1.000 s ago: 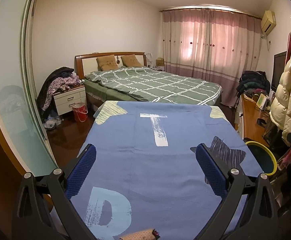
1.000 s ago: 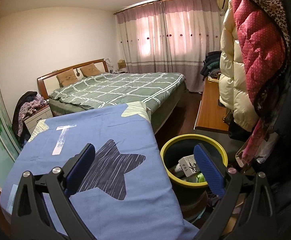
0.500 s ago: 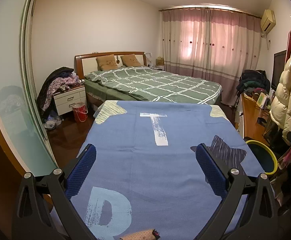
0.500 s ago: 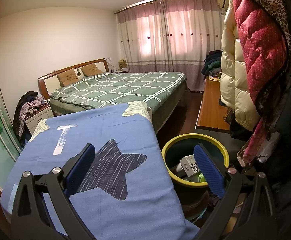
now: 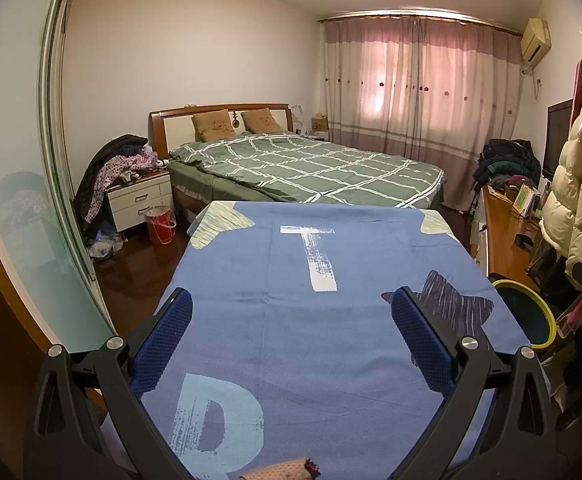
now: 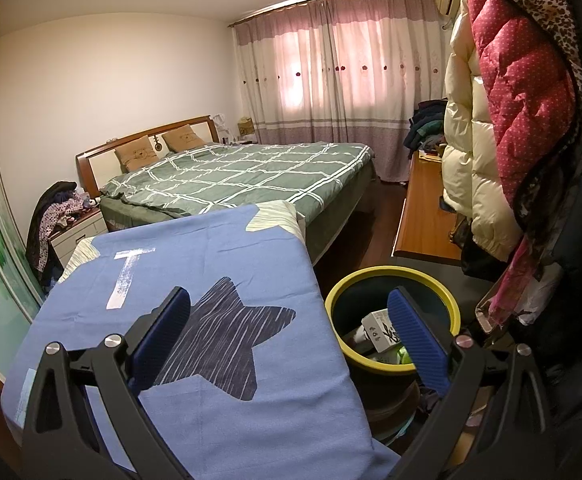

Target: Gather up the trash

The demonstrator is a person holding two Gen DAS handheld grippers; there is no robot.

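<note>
Both grippers are just hanging there, level and pointing forward. Left gripper (image 5: 291, 330) has its jaws spread wide with nothing between them, and the right gripper (image 6: 289, 328) is the same, wide apart and empty.

Blue cloth (image 5: 323, 320) bears large letters "T" (image 5: 317, 256) and "P" (image 5: 217, 420); the print on the white carton (image 6: 379, 330) is illegible.

The trash bin (image 6: 393, 316), dark with a yellow rim, stands upright on the floor just beside the blue cloth's right edge. In the right wrist view it sits behind the right jaw, which hides part of it. Inside lie a white printed carton (image 6: 379, 330) against that jaw's inner side and something green (image 6: 403, 356).
</note>
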